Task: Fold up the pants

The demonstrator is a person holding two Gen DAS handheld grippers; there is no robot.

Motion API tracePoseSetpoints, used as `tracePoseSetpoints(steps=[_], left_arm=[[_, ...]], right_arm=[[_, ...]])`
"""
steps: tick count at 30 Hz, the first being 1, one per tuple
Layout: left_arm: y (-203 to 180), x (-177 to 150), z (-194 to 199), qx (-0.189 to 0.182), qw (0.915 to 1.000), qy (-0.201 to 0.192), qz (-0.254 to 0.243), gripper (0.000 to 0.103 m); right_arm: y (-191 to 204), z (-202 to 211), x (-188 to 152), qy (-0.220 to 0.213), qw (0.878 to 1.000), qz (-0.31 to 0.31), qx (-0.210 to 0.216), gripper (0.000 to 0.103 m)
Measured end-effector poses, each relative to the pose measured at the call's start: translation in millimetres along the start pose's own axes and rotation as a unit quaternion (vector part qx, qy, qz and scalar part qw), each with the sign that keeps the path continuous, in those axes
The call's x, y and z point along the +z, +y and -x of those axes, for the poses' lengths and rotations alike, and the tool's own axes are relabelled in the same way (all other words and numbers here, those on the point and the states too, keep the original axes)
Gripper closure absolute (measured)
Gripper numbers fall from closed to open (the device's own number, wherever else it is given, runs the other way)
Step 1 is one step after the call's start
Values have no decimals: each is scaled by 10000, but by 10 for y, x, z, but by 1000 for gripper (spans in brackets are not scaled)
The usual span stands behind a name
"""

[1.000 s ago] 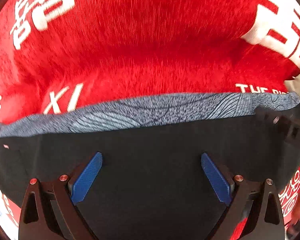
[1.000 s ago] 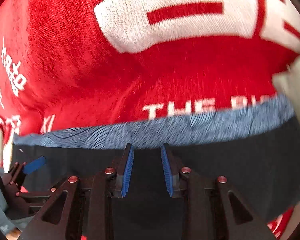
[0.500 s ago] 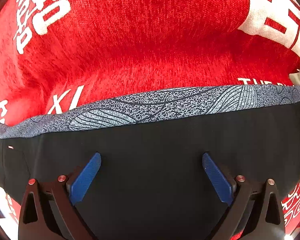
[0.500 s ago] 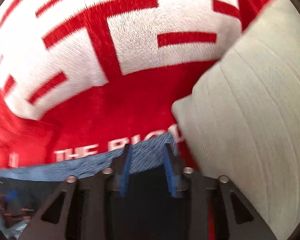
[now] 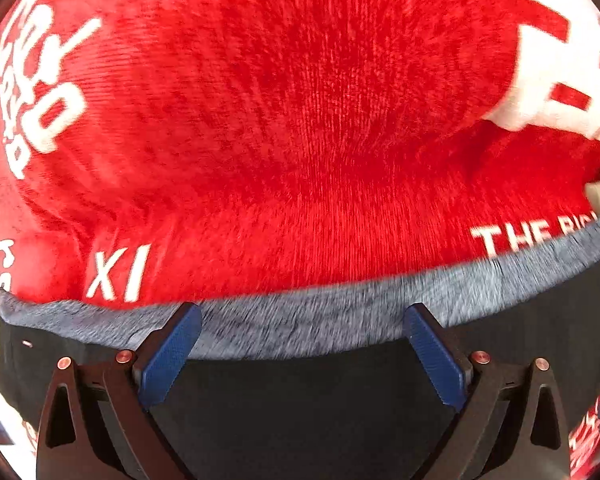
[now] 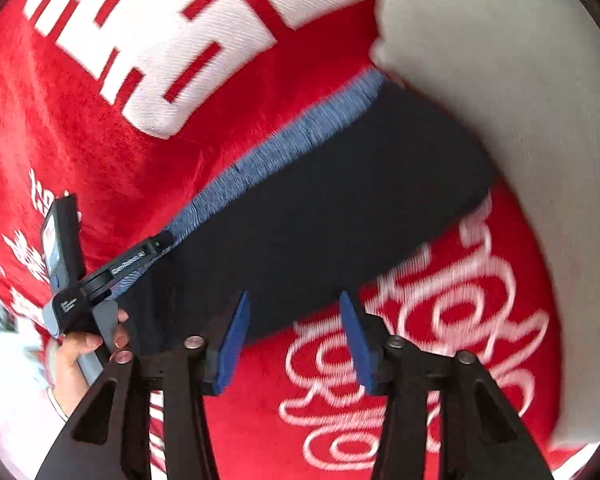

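The pants [image 5: 300, 408] lie folded on a red blanket [image 5: 300, 140] with white lettering. In the left wrist view the black fabric fills the lower part of the frame, and the grey patterned waistband [image 5: 300, 324] runs as a band across the middle, from the left edge to the right edge. The image is blurred.

The left gripper [image 5: 300, 352] hangs over the waistband with its 2 blue fingers [image 5: 168, 356] spread wide. Nothing is clamped between them. Whether the tips touch the cloth cannot be told.

In the right wrist view the pants [image 6: 320, 208] run diagonally from the lower left to the upper right of the frame, with the waistband [image 6: 284, 152] on their upper left side. The right gripper [image 6: 292, 340] sits at the lower centre, over the lower edge of the black fabric and the blanket [image 6: 180, 140]. Its jaws have just been opening; they stand moderately apart with nothing held between them.

At the lower left of this view a hand [image 6: 80, 356] holds the left gripper [image 6: 156, 246], whose tip lies at the waistband. A pale cushion [image 6: 500, 80] fills the upper right
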State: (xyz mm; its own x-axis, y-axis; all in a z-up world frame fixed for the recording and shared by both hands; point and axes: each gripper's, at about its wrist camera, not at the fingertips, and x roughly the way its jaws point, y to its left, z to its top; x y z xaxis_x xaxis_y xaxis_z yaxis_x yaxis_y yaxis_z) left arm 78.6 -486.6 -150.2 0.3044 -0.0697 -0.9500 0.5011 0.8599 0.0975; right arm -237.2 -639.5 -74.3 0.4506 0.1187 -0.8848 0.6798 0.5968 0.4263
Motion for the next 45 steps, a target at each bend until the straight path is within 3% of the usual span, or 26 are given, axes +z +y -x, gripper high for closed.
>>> tracePoseSetpoints(steps=[6, 12, 21, 23, 24, 25, 26, 27, 28, 29, 30, 33, 38, 43, 45], left_arm=[[37, -415, 294, -72, 9997, 120, -204, 1], [-76, -750, 213, -6, 9994, 277, -212, 1], [-63, -714, 272, -130, 9997, 151, -134, 1], [-74, -659, 351, -222, 9997, 94, -88, 18], [-95, -635, 385, -276, 9995, 110, -94, 23], [-115, -622, 401, -347, 9993, 133, -99, 31], [-146, -629, 412, -469, 9987, 170, -99, 39], [-188, -651, 422, -561, 9982, 198, -114, 45], [-252, -692, 411, -621, 9977, 238, -163, 57], [-308, -735, 375, -634, 9973, 290, -219, 61], [-322, -776, 290, -586, 9975, 302, -246, 61], [-365, -896, 286, -341, 9985, -184, -390, 61], [-403, -984, 347, -236, 9979, -426, -435, 62], [-368, -1048, 369, -391, 9961, -607, -507, 62], [-329, -1125, 459, -641, 9951, -556, -499, 62]], right_arm=[[-406, -38, -294, -326, 9942, -901, 495, 49], [-635, -64, -301, -942, 9795, -1360, 1153, 49], [-610, -200, 38, -1506, 9650, -1476, 1557, 49], [-581, -253, 110, -1515, 9624, -1552, 1636, 48], [-568, -283, 155, -1441, 9619, -1605, 1681, 50], [-559, -313, 209, -1315, 9615, -1694, 1716, 62], [-558, -330, 244, -1204, 9625, -1750, 1687, 85], [-545, -338, 282, -1090, 9656, -1757, 1578, 88], [-528, -313, 290, -1052, 9682, -1688, 1519, 88], [-503, -288, 295, -1041, 9706, -1599, 1463, 89], [-452, -243, 297, -1044, 9743, -1442, 1383, 89], [-219, -63, 300, -1087, 9811, -958, 1285, 89], [316, 207, 269, -1172, 9872, 93, 1079, 89], [882, 330, 185, -1156, 9849, 1051, 753, 89], [1130, 331, 123, -1134, 9816, 1396, 643, 89]])
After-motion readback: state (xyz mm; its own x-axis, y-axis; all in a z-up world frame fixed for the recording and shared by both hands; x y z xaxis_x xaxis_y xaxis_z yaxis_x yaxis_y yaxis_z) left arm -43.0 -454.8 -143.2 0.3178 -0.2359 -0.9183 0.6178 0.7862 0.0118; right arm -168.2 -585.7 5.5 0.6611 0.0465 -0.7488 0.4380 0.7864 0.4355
